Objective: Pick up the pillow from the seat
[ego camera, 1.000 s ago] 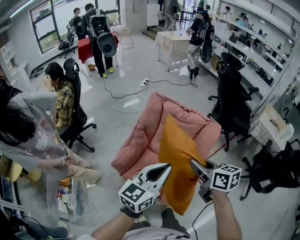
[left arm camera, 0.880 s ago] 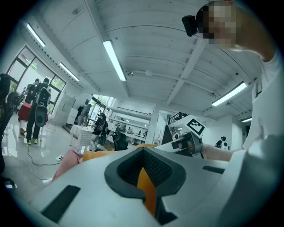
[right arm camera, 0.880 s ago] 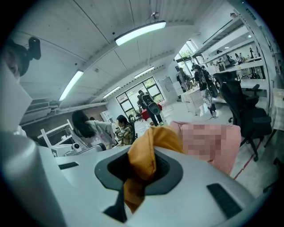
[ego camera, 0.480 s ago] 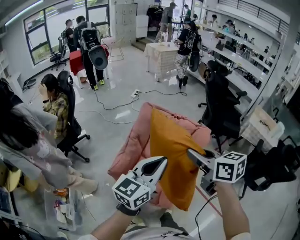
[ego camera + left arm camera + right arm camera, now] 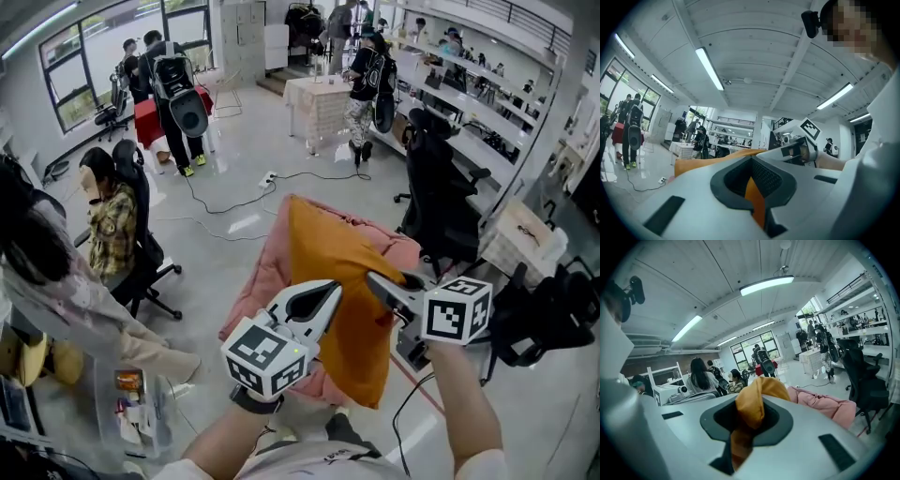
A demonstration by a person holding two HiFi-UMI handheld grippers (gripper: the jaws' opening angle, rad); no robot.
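The orange pillow [image 5: 339, 267] stands upright in the middle of the head view, gripped from both sides. The left claw [image 5: 328, 291] is clenched on the pillow's left edge; in the left gripper view a thin fold of orange cloth is pinched between its nearly closed jaws. The right claw [image 5: 375, 279] is clenched on the right edge, and in the right gripper view a bunched lump of the same cloth bulges up from between its jaws.

Behind the pillow, just left of and above centre, the pink padded seat [image 5: 258, 286] lies on the grey floor [image 5: 281, 159]. The pillow covers much of the seat in the head view, and whether its lower end touches the seat cannot be told.

At centre right a black office chair [image 5: 441, 202] stands near the seat. At centre left a seated person in a plaid shirt [image 5: 111, 217] is on another black chair. Cables [image 5: 234, 202] trail over the floor above the seat, and a white surface [image 5: 319, 103] stands at upper centre.
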